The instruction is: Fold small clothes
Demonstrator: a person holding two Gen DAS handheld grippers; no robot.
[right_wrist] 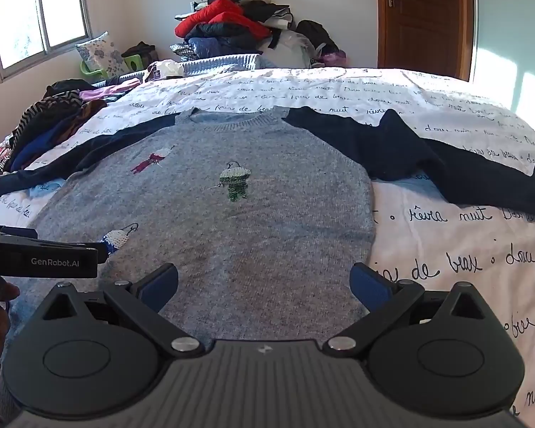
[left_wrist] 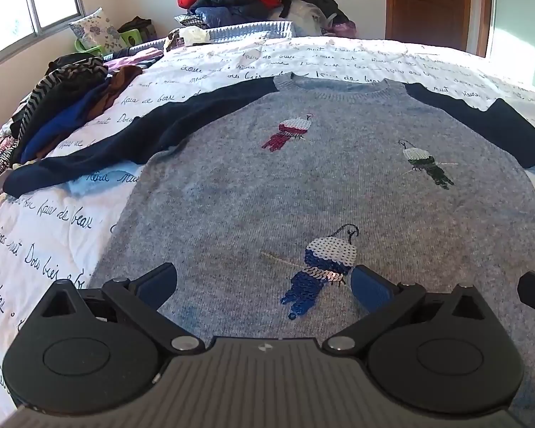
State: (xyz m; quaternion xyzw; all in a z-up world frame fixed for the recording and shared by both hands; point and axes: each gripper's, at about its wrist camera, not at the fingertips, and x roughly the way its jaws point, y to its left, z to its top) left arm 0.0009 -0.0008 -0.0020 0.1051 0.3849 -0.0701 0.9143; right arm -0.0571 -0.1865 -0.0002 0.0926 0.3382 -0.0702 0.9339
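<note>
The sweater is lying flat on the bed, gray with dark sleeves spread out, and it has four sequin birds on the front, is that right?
Not quite: the sweater has three sequin birds, not four, as the left wrist view shows. It does lie flat on the bed with its dark sleeves spread out.

Two wrist fisheyes, side by side, looking down and forward over a sweater on a bed.

The left wrist view sits low and close over the near hem of the grey sweater [left_wrist: 267,185], its own left gripper [left_wrist: 264,285] filling the bottom edge, facing the far wall, window [left_wrist: 28,3] and door [left_wrist: 431,0]. The right wrist view looks the same way from a little to the right, its right gripper [right_wrist: 264,285] over the sweater's right edge and the script-printed bedspread [right_wrist: 446,271]. Both share the sweater body, its dark sleeves, the clothes heap [right_wrist: 232,25] beyond the bed, window and door; the right view also catches the left gripper at its left edge.
</note>
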